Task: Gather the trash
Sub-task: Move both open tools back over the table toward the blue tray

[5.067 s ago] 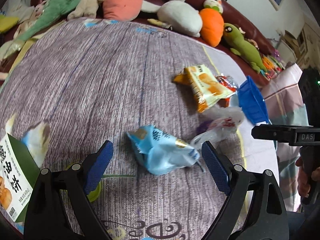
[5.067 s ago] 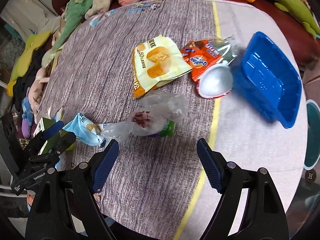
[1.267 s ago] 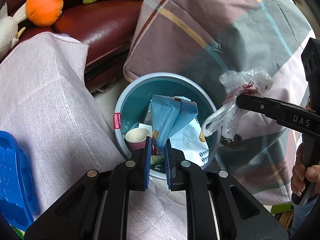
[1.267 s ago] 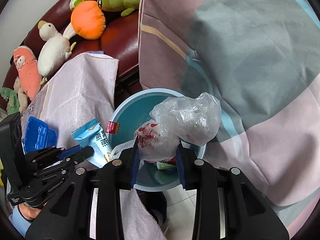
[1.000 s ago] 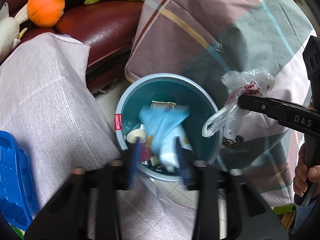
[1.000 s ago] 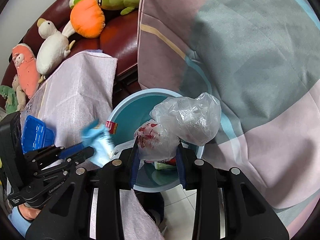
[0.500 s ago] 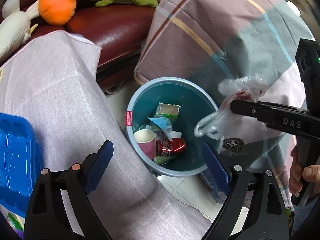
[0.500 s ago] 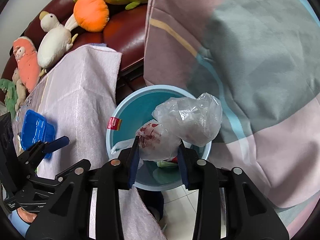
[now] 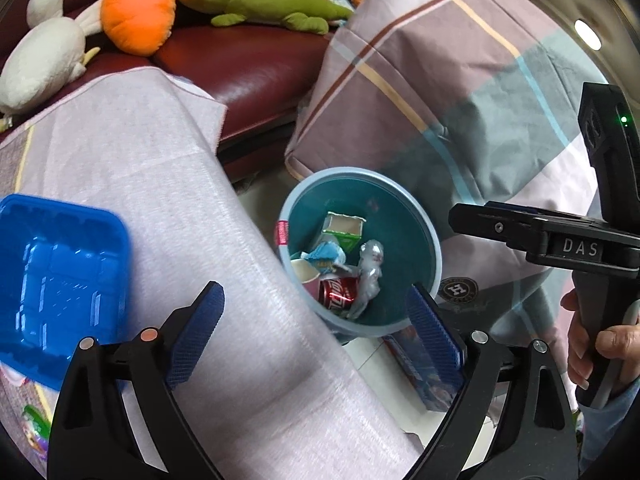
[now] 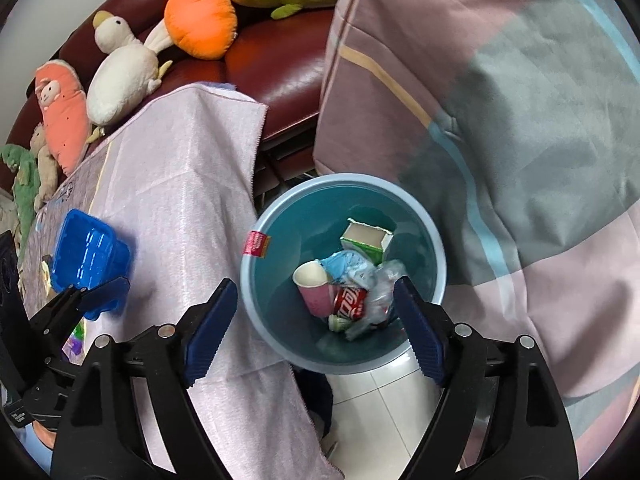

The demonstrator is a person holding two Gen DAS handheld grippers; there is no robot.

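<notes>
Beside the cloth-covered table, both the left gripper and right gripper gape empty over the teal bin; each should swing tableward, clearing its rim.

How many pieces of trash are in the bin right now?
5 visible in the bin: green carton, blue wrapper, pink cup, red can, clear bag. More may lie underneath.

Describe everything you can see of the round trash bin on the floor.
The trash bin is a round, open plastic tub, pale blue outside and teal inside, with a small red label on its rim. It stands upright on the tiled floor, between the cloth-covered table and a plaid cushion. Inside lie a pink paper cup, a red can, a green carton, a blue wrapper and a clear plastic bag.
</notes>
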